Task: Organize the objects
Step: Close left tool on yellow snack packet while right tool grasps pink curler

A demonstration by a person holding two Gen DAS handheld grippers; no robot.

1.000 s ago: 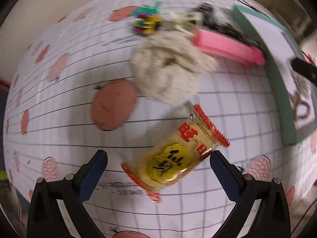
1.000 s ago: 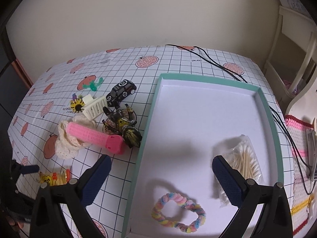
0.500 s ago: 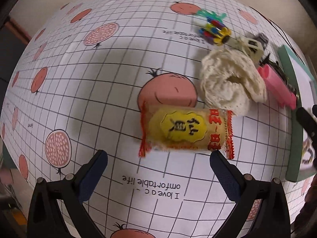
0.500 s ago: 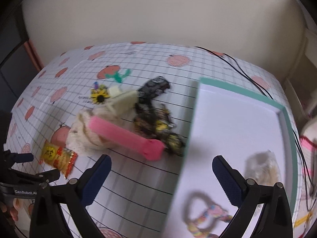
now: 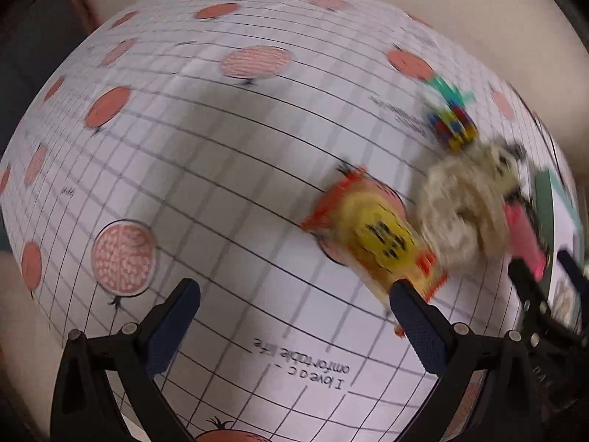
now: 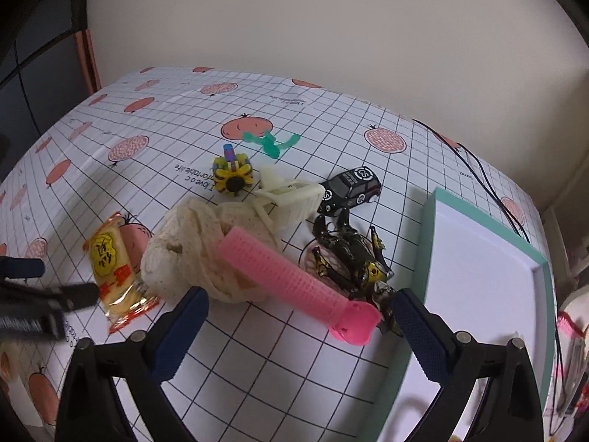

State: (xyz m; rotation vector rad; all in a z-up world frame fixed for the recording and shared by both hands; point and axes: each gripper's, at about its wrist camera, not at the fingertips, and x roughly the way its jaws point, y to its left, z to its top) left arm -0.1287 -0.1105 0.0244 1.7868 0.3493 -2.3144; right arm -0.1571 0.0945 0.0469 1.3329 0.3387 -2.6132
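Yellow snack packet (image 6: pixel 112 258) lies flat beside cream cloth (image 6: pixel 198 243).

White black-grid bench cloth (image 6: pixel 294 350) with red fruit prints; yellow-red snack packet (image 6: pixel 112 261); pink comb (image 6: pixel 294 276); cream cloth (image 6: pixel 191 254); black toy car (image 6: pixel 349 188); teal-rimmed white tray (image 6: pixel 427 258).

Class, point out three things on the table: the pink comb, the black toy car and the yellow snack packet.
pink comb (image 6: pixel 291 276), right wrist view, middle of its toothed body
black toy car (image 6: pixel 349 188), right wrist view, its roof
yellow snack packet (image 6: pixel 110 258), right wrist view, the yellow label
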